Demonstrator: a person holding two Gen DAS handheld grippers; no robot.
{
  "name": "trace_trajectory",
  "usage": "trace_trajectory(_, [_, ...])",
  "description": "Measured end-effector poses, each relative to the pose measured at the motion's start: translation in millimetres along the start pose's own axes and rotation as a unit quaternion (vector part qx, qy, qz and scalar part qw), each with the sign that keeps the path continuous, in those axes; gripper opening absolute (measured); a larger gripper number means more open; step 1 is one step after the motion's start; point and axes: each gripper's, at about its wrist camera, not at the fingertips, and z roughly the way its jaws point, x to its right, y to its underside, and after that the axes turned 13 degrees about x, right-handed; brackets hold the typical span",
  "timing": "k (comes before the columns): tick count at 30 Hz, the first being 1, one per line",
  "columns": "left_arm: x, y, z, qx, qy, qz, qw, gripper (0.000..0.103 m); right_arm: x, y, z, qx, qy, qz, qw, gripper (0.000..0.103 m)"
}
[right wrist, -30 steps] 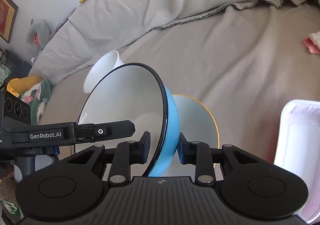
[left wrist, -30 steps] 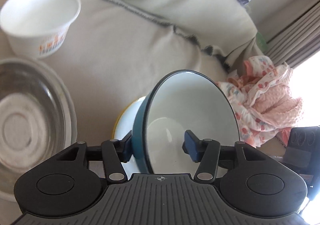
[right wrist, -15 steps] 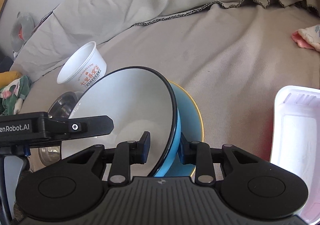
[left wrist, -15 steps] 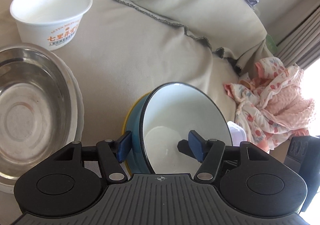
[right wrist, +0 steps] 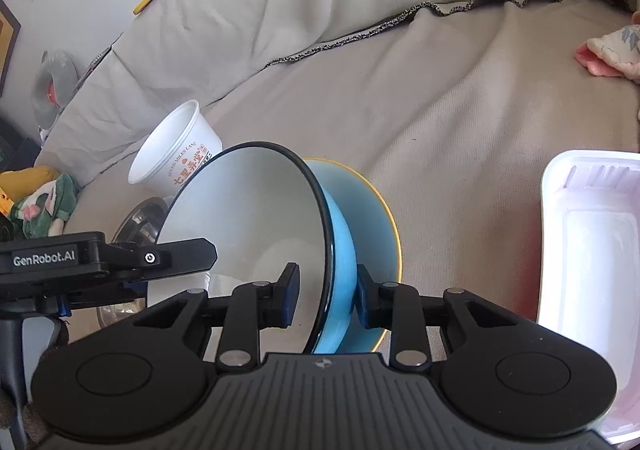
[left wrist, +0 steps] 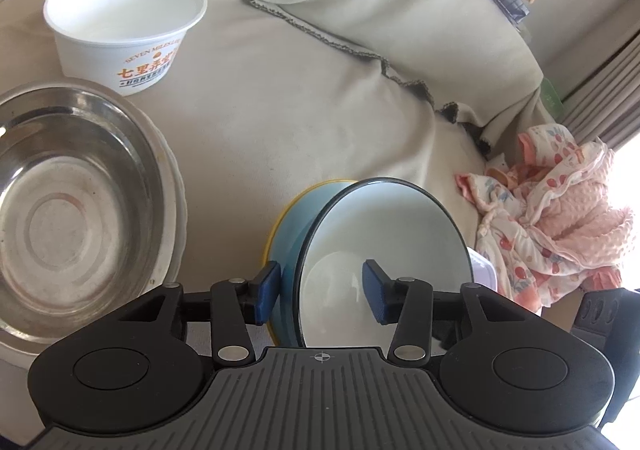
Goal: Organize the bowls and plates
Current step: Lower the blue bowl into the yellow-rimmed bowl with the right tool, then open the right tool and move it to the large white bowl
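A blue enamel bowl point(left wrist: 384, 242) with a white inside and dark rim sits in a blue plate with a yellow rim point(left wrist: 296, 206) on the sofa. My left gripper point(left wrist: 320, 296) straddles the bowl's rim with a gap on both sides, so it is open. My right gripper point(right wrist: 326, 298) straddles the opposite rim of the same bowl point(right wrist: 256, 218) with its pads apart from the wall; the plate point(right wrist: 372, 210) lies under it. A steel bowl point(left wrist: 72, 210) on a white plate lies left. A white paper bowl point(left wrist: 124, 22) with orange print stands behind it.
The grey sofa cover point(left wrist: 300, 98) holds everything. A pink cloth point(left wrist: 552, 218) lies at the right. A white plastic tray point(right wrist: 592, 250) lies right of the blue plate. The left gripper's body point(right wrist: 80, 258) shows in the right wrist view.
The bowl has come down onto the blue plate. Both grippers have opened a little off its rim. The cameras sit lower and closer to the sofa.
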Motion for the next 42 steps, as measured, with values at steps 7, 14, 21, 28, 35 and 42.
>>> trace_trajectory(7, [-1, -2, -1, 0.006, -0.007, 0.001, 1.0, 0.04, 9, -9, -16, 0.021, 0.001, 0.01, 1.0, 0.029])
trace_trajectory(14, [6, -4, -9, 0.024, -0.02, 0.017, 0.9994, 0.04, -12, -1, -11, 0.031, 0.032, -0.05, 0.998, 0.029])
trace_trajectory(21, [7, -5, -8, 0.024, -0.023, 0.034, 0.9989, 0.04, -12, -6, -9, 0.04, 0.035, -0.052, 0.997, 0.029])
trace_trajectory(28, [8, -5, -12, 0.027, -0.018, 0.035, 0.9989, 0.043, -10, -4, -14, 0.045, 0.038, -0.047, 0.997, 0.029])
trace_trajectory(35, [5, -4, -15, 0.024, -0.001, 0.021, 0.9995, 0.051, -15, -1, -16, 0.053, 0.049, -0.058, 0.996, 0.03])
trace_trajectory(42, [2, -7, -14, 0.011, 0.026, 0.002, 0.9996, 0.063, -16, 3, -18, 0.057, 0.051, -0.061, 0.995, 0.031])
